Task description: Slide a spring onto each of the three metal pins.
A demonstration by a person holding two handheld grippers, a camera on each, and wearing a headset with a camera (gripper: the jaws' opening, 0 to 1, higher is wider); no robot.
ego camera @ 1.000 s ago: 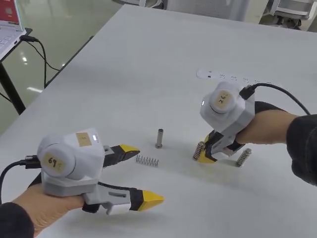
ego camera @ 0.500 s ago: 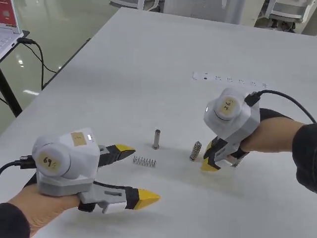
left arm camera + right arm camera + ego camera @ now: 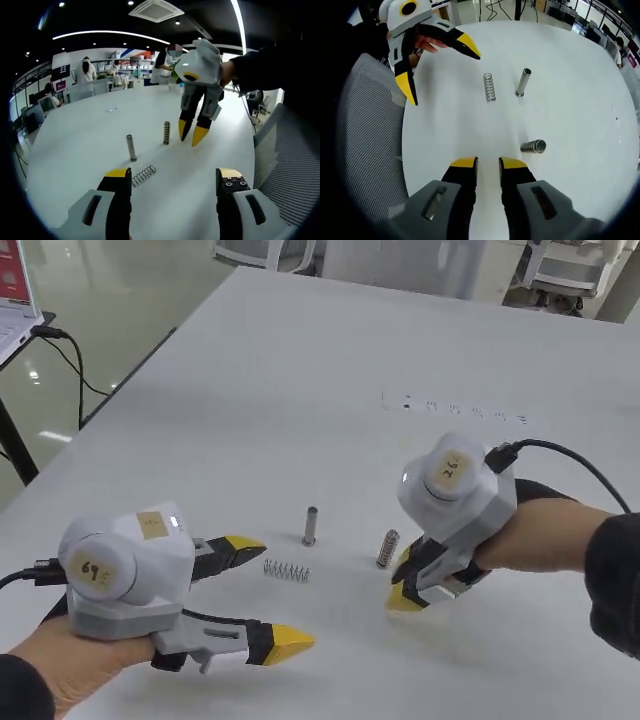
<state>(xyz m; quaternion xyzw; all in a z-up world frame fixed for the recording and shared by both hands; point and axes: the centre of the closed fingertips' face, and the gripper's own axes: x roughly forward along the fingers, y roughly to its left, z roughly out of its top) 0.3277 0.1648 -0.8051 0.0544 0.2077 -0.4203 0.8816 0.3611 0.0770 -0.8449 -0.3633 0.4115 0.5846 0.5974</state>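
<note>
**Loose spring lay flat beside the bare pin**

Head view: the loose spring (image 3: 287, 569) lay flat on the surface (image 3: 300, 390), its long axis running left to right, just near of the upright bare pin (image 3: 310, 525). A sprung pin (image 3: 387, 548) stood to the right.

Left gripper view: the left gripper (image 3: 174, 175) held its fingers wide and empty.

Right gripper view: the right gripper (image 3: 488, 162) kept a narrow gap with nothing in it, which the head view left unclear.
</note>
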